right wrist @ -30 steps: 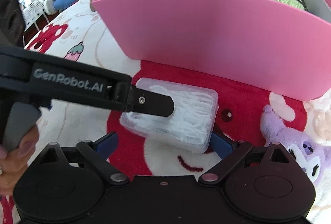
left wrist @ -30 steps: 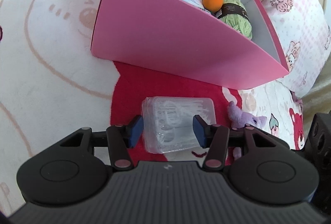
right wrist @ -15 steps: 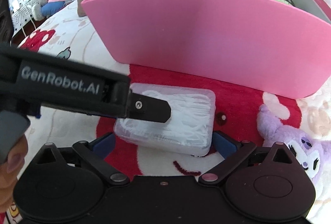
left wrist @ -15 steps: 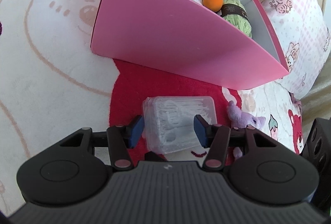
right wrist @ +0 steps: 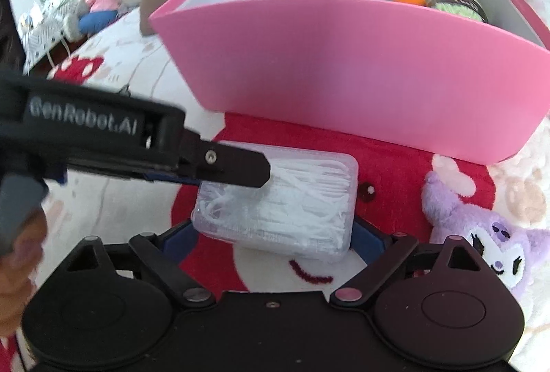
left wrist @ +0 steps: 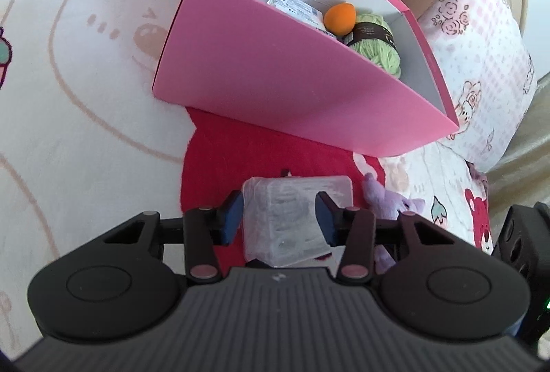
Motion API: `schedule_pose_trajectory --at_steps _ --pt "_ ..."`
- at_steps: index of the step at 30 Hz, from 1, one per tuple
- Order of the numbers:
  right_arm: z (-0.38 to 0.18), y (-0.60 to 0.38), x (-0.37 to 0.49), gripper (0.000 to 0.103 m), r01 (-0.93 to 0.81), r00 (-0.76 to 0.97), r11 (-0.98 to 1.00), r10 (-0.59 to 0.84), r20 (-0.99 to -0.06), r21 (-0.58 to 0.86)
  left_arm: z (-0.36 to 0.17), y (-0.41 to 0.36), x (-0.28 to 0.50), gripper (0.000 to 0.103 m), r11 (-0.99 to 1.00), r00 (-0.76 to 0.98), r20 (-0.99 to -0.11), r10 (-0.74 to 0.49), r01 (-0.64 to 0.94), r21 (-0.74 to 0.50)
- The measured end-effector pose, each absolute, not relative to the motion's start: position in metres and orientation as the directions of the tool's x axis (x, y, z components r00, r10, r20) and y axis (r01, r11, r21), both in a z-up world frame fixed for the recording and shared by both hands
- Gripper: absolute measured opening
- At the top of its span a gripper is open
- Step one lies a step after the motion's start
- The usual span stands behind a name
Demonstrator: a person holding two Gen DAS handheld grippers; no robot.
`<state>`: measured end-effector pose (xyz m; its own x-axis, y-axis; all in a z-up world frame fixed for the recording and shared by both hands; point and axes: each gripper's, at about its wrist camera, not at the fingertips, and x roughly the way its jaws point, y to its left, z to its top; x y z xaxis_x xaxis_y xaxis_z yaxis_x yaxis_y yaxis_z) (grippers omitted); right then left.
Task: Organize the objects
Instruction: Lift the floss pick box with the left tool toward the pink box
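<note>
Partly hidden: clear box (right wrist: 285, 200) btw grippers

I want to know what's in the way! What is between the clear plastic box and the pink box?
Nothing solid: only a bare strip of red blanket separates the clear plastic box from the pink box. The right wrist view shows it best.

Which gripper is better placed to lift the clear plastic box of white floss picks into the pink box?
Left. The left gripper already brackets the clear plastic box with both blue pads. The right gripper sits wide open, low behind it.
</note>
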<state>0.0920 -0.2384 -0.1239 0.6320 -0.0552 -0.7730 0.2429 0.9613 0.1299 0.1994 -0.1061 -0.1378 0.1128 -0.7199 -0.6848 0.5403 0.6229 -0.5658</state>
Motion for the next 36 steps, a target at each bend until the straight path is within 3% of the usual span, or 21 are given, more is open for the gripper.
schedule_pose_trajectory --at_steps 7,20,36 --pt "-0.122 -0.235 0.082 0.096 0.242 0.628 0.959 -0.039 -0.777 0.148 -0.129 -0.104 0.18 0.045 0.637 0.127 -0.71 -0.693 0.569 -0.52" --pt "-0.108 -0.236 0.043 0.096 0.235 0.651 0.939 0.04 -0.758 0.252 -0.105 -0.088 0.147 0.048 0.603 0.111 -0.682 -0.723 0.582 -0.545" --pt "-0.07 -0.222 0.012 0.096 0.232 0.665 0.936 0.046 -0.745 0.265 -0.074 -0.072 0.104 0.048 0.599 0.149 -0.691 -0.707 0.646 -0.473"
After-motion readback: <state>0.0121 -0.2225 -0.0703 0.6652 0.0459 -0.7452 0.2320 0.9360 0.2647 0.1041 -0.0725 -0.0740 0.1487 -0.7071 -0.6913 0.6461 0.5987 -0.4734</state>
